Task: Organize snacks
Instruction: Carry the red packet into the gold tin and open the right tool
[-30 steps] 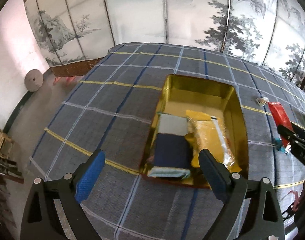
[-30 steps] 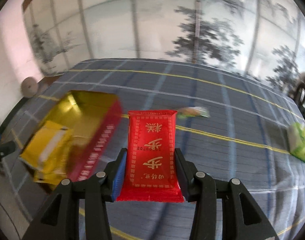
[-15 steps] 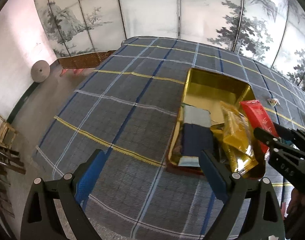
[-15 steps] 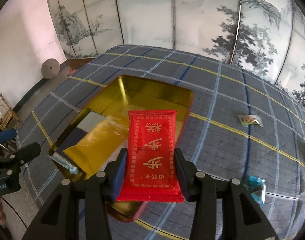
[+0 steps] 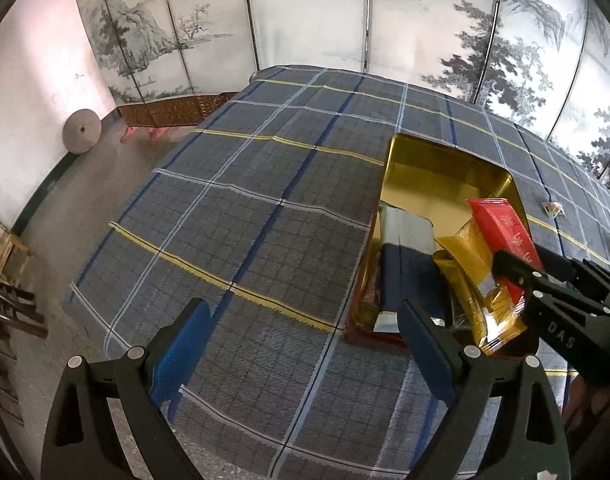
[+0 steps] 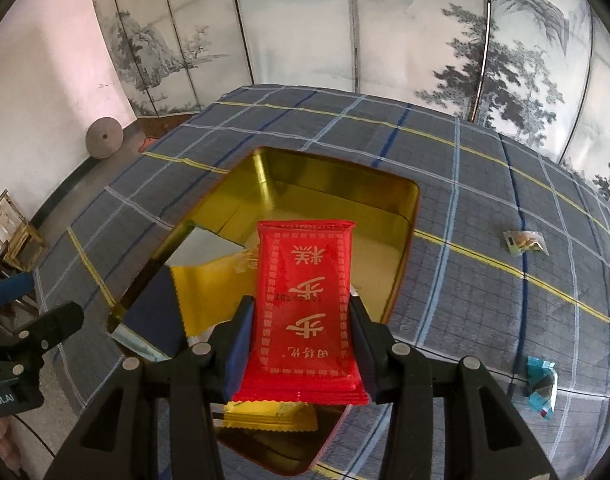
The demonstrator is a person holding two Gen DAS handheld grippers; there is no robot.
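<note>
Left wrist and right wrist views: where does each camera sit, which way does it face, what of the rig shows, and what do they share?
Left wrist: rides the open left gripper, above the plaid tablecloth left of the gold tin, facing the painted screen; the right gripper enters at right.
Right wrist: rides the right gripper, above the tin, clamping the red snack packet; the left gripper shows at left.
Shared: tin, red packet, yellow packet, navy packet, screen.

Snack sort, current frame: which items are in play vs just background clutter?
In play:
right hand-held gripper
red snack packet
gold tin
yellow packet
navy packet
loose wrapped snacks

Background:
left hand-held gripper
plaid tablecloth
folding screen
stone disc
</note>
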